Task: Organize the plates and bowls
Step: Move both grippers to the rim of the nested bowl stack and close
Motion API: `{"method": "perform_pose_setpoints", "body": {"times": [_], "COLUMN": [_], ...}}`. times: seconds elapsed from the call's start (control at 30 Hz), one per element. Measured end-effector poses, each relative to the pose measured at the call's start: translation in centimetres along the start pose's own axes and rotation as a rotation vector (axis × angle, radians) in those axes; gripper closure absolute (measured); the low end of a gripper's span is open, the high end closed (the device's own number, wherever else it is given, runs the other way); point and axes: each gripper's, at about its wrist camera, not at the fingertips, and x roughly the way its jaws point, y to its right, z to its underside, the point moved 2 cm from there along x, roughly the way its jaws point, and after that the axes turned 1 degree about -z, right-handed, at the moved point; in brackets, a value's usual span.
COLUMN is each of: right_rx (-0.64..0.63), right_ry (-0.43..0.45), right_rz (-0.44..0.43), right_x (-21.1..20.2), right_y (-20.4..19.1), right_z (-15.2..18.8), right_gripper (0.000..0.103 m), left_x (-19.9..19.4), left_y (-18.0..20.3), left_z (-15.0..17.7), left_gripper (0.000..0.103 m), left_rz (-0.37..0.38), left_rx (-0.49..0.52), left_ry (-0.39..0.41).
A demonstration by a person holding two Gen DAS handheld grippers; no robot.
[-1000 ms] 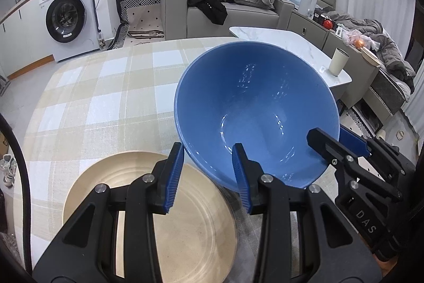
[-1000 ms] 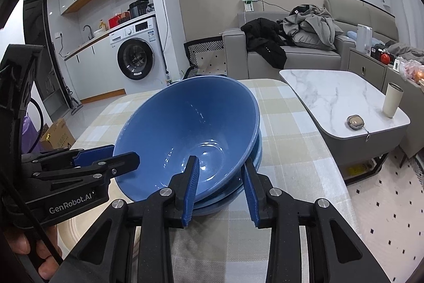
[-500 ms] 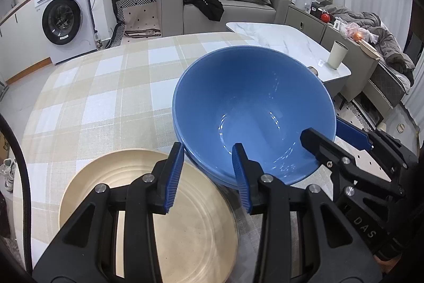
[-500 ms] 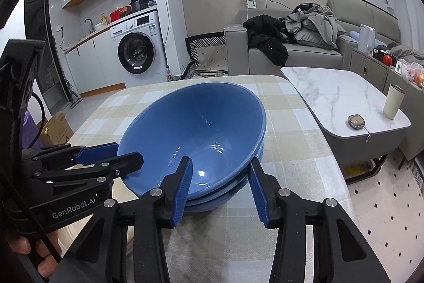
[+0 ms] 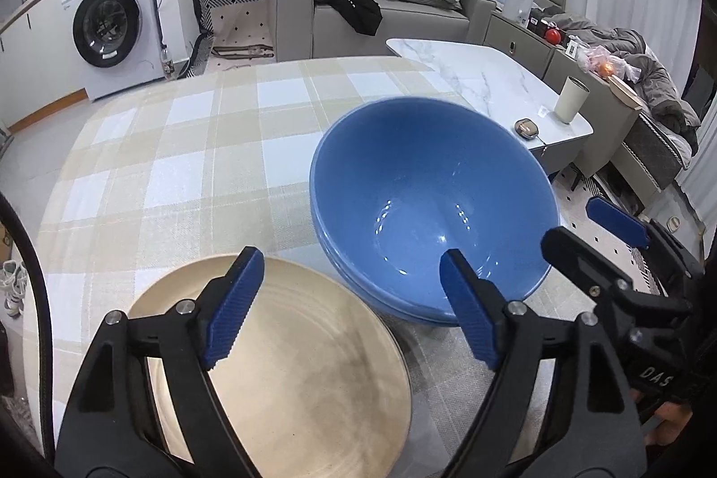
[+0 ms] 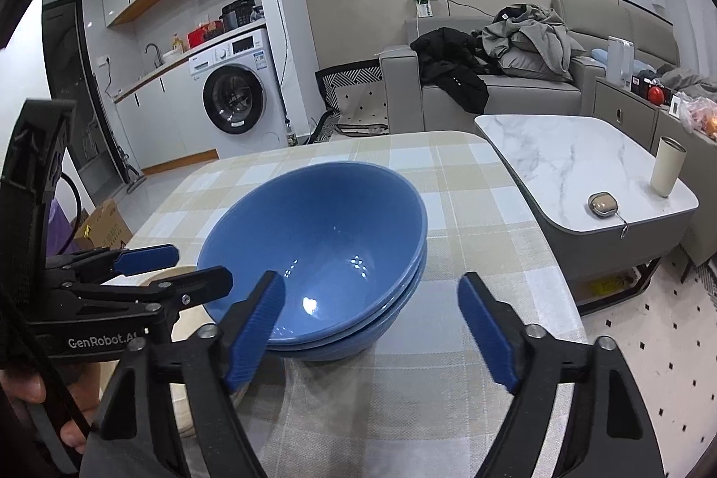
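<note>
On the checked table (image 5: 188,173) pretty much everything sits toward the near edge, with the far half of the cloth bare. Biggest thing on it is the blue bowl stack (image 5: 430,204): one blue bowl nested inside a second one, you can see both rims stepped at the side in the right wrist view (image 6: 327,249). The stack stands upright, closer to the table's right-hand side, the side where the marble coffee table (image 6: 578,160) stands just off the edge.

Next down in size is the beige plate (image 5: 295,366), flat on the cloth just left of the bowls, its rim very near or tucked under the bowl stack's side. Can't tell if they actually touch.

Then the grippers. The left gripper (image 5: 354,312) comes in low over the plate, jaws opening wide, one blue pad over the plate and the other in front of the bowl's near wall, neither pressing on anything. The right gripper (image 6: 372,321) is the same deal, jaws opening, spread to either side of the stack's near edge with the bowl rim between them but not pinched. Both bowls rest on their own.

Smallest bits: a pale tumbler (image 6: 667,171) and a little rounded case (image 6: 602,204) over on the marble table.
</note>
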Motion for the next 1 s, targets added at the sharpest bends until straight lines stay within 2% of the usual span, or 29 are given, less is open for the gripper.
{"method": "perform_pose_setpoints", "body": {"times": [0.1,0.2,0.27,0.43,0.7,1.0], "right_rx": [0.026,0.059,0.085,0.124,0.25,0.308], "right_ry": [0.025,0.048,0.053,0.055,0.021,-0.018], "right_rz": [-0.031,-0.033,-0.043,-0.044,-0.14,-0.201], "right_x": [-0.6,-0.9,-0.9,-0.5,1.6,3.5], "right_y": [0.7,1.6,2.2,3.3,5.1,5.2], "right_z": [-0.1,-0.4,-0.4,-0.1,1.0,2.0], "right_gripper": [0.006,0.003,0.002,0.002,0.002,0.005], "left_x": [-0.4,-0.6,-0.8,-0.8,1.9,5.0], "left_y": [0.3,0.5,0.6,0.3,-2.3,-3.7], "left_z": [-0.2,-0.6,-0.8,-1.2,-1.5,-1.5], "left_gripper": [0.022,0.015,0.0,0.001,0.001,0.001], "left_rz": [-0.007,-0.007,-0.02,0.004,0.083,0.139], "left_rx": [0.016,0.028,0.038,0.029,-0.087,-0.157], "left_ry": [0.014,0.019,0.036,0.046,0.001,-0.039]}}
